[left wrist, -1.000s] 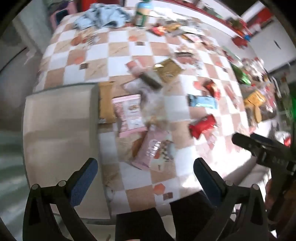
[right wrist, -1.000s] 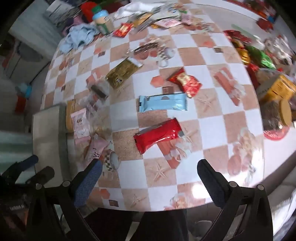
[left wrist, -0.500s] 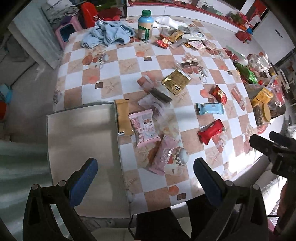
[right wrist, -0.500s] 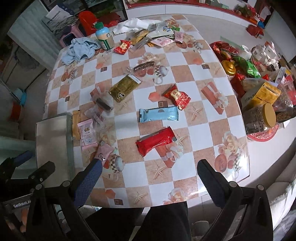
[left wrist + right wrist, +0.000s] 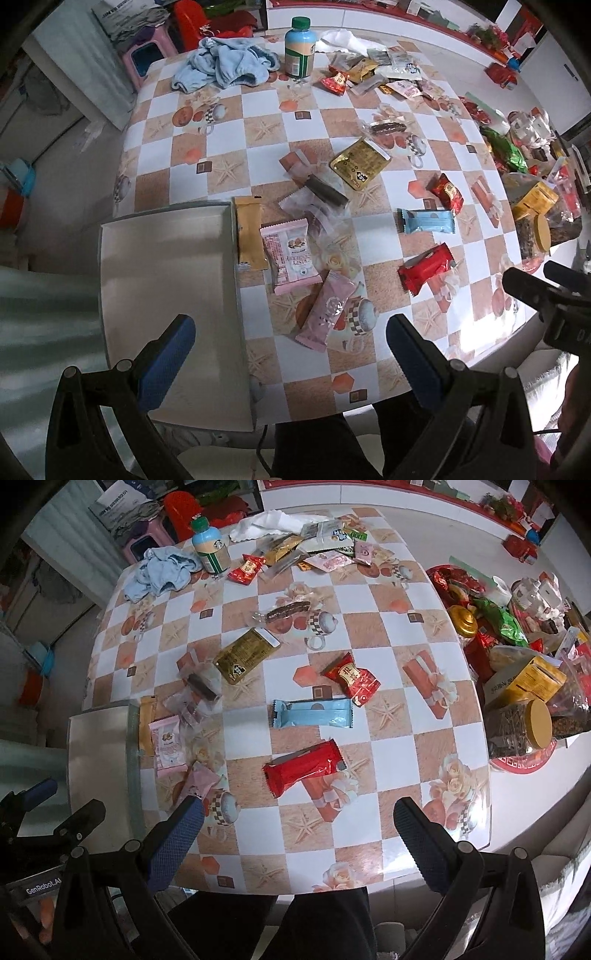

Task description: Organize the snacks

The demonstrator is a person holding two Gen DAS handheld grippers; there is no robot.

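Note:
Snack packets lie scattered on a checkered tablecloth. A bare metal tray (image 5: 166, 295) (image 5: 98, 753) sits at the near left edge. Beside it lie a tan packet (image 5: 250, 236), a pink packet (image 5: 290, 254) (image 5: 168, 746) and a slim pink packet (image 5: 328, 310). Further right are a long red packet (image 5: 428, 269) (image 5: 304, 766), a light blue packet (image 5: 426, 220) (image 5: 313, 713), a small red packet (image 5: 352, 677) and a gold packet (image 5: 245, 655). My left gripper (image 5: 290, 326) hovers open above the tray's right edge. My right gripper (image 5: 298, 808) hangs open above the table's near edge, holding nothing.
A bottle (image 5: 300, 48), a blue cloth (image 5: 225, 64) and a heap of small packets (image 5: 376, 74) lie at the far end. Jars, boxes and bags (image 5: 524, 731) crowd the right edge. A person's dark-clothed legs show below the near edge.
Both grippers have drawn back and up from the table, so much more of it shows. Both stay open; nothing on the table has moved.

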